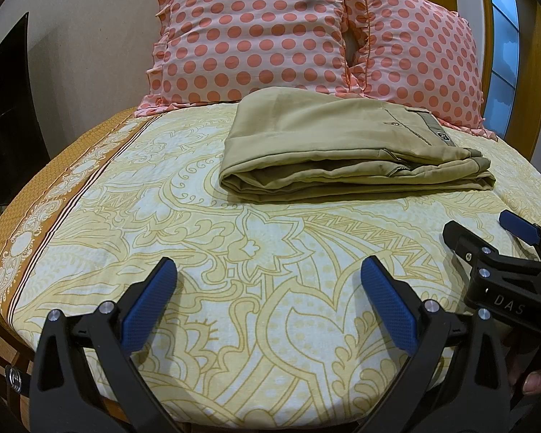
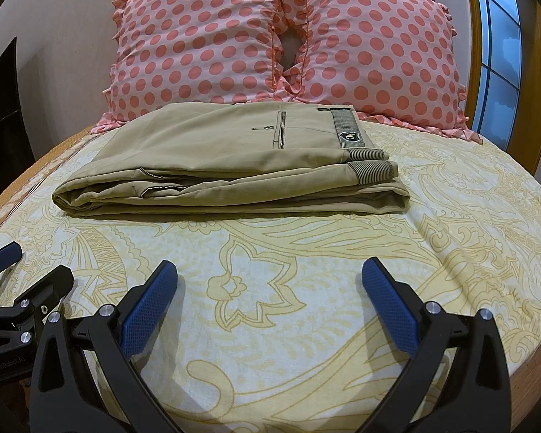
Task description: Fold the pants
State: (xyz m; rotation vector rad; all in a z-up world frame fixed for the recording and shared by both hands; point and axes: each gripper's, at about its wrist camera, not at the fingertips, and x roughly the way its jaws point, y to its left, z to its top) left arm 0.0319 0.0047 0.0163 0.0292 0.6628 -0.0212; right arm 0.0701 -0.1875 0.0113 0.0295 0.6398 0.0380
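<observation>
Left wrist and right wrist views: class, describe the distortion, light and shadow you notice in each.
Left wrist view: fisheye bows the bed edge, corners go black; the khaki pants stay sharp. Right wrist view: same curving; the window glows blue, and the pants cast a thin dark shadow along their near edge.

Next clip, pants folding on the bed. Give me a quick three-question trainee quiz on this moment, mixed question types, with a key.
1. True or false: the left tongs grip the folded khaki cotton pants.
2. Multiple choice: what stands behind the pants? A) a laundry basket B) two pink pillows with coral polka dots C) a chair
3. Fill in: both the left and right tongs hover over the cream bedsheet with the yellow floral print with jaws ____.

Key: 1 false; 2 B; 3 open.
</observation>
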